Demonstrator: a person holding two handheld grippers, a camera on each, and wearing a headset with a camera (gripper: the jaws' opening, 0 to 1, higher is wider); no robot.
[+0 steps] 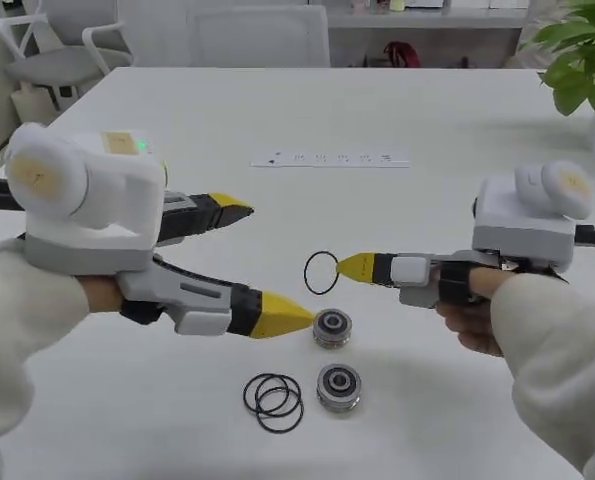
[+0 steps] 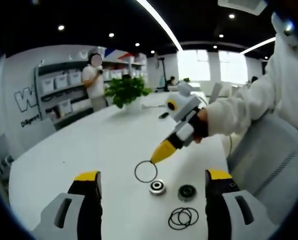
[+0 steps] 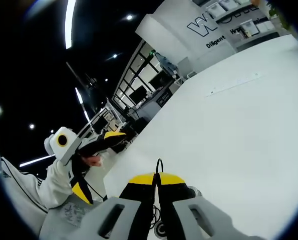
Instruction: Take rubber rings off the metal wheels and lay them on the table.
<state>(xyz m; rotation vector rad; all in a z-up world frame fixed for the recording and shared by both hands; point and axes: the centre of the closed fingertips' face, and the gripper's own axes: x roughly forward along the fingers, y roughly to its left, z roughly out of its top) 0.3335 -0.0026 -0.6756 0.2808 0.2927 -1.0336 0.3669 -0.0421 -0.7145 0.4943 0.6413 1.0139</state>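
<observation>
Two metal wheels lie on the white table (image 1: 397,120): one (image 1: 332,327) just by the lower jaw tip of my left gripper (image 1: 260,262), another (image 1: 338,386) nearer me. Beside that one is a small pile of black rubber rings (image 1: 273,401). My right gripper (image 1: 349,267) is shut on a black rubber ring (image 1: 320,273), which hangs from its yellow tips above the table. The left gripper view has the held ring (image 2: 145,171), both wheels (image 2: 158,187) (image 2: 187,192) and the ring pile (image 2: 183,217) between my left gripper's (image 2: 151,181) wide open jaws. In the right gripper view the ring (image 3: 159,166) sticks up from my right gripper (image 3: 156,178).
A white ruler-like strip (image 1: 329,159) lies further back on the table. A potted plant (image 1: 580,60) stands at the far right corner, chairs (image 1: 62,50) behind the table. A person (image 2: 94,80) stands by shelves in the left gripper view.
</observation>
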